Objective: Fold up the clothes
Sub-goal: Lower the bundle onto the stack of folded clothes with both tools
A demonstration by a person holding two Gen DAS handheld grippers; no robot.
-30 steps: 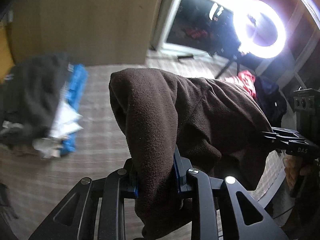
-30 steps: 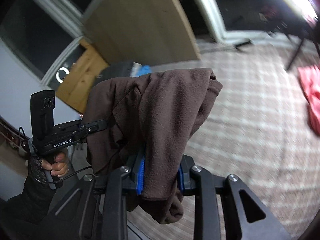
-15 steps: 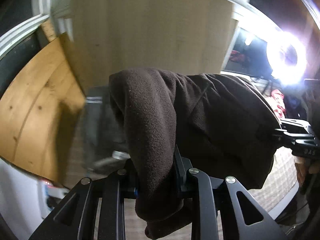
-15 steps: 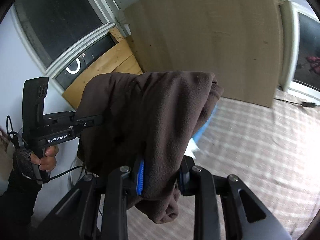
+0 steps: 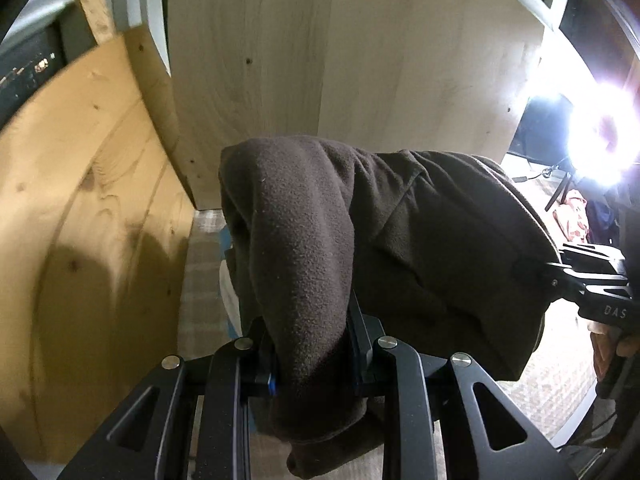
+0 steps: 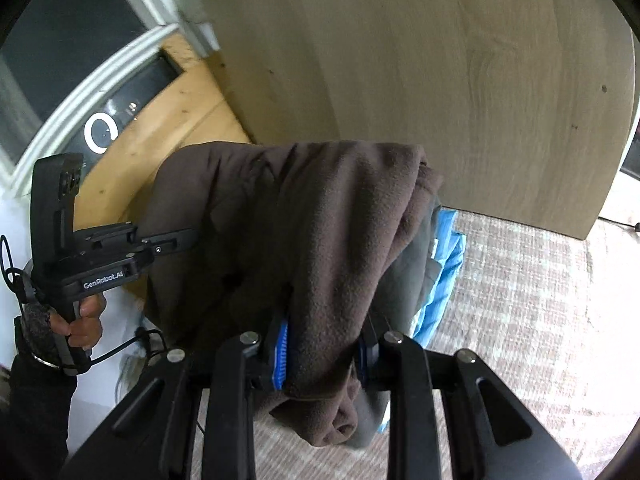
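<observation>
Fleece garment (image 5: 400, 240), one brown piece, hangs in the air between my two grippers: left gripper (image 5: 312, 360) and right gripper (image 6: 324, 356) each pinch a bunched edge. Only my right view shows blue cloth (image 6: 444, 272) behind it; only my left shows one ring light (image 5: 600, 132).

Your left gripper (image 6: 188, 240) is matte black with white "GenRobot.AI" lettering on its side, a tall upright black block at the rear and a thin black cable looping below. Your right gripper (image 6: 322, 354) has blue ribbed pads and silver pivot screws. You wear a dark sleeve (image 6: 32, 400) and a grey wrist wrap.
</observation>
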